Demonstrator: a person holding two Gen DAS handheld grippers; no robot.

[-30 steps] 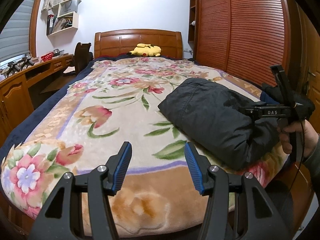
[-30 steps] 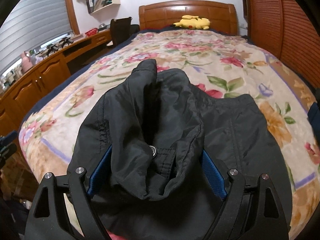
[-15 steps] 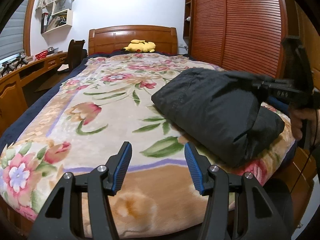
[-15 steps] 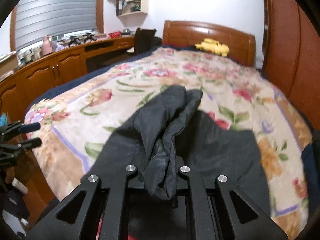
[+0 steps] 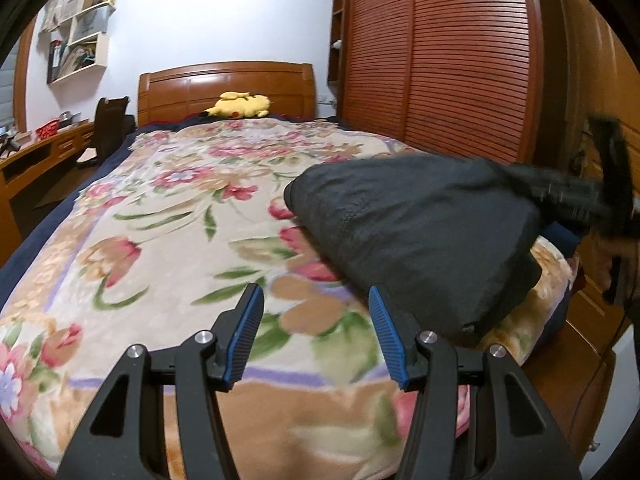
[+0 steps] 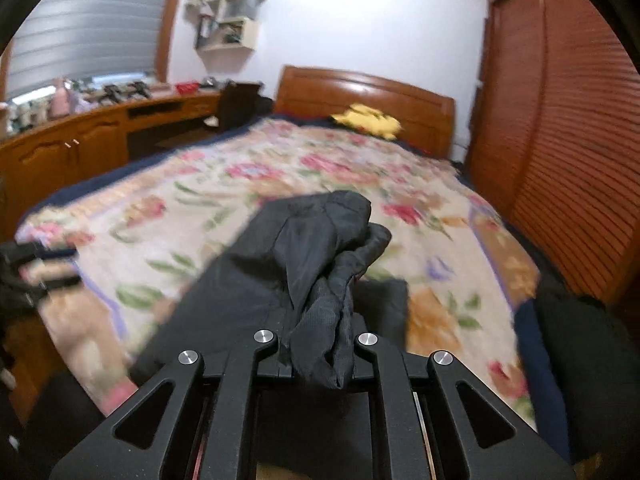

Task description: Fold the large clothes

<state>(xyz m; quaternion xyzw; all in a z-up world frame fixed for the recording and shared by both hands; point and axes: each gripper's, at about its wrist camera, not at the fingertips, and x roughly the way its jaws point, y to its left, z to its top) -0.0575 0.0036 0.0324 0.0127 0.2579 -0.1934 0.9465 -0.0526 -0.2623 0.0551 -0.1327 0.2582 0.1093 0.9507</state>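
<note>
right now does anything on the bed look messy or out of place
The black jacket lies crumpled near the bed's right edge, not spread flat. The right gripper is shut on a bunched fold of it. The left gripper is open, holding nothing. Otherwise the floral blanket lies smooth.

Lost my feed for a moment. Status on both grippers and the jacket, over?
Right gripper shut on a bunched fold of the black jacket, lifting it off the floral blanket. Left gripper open, empty, short of the jacket. Nothing in the way.
</note>
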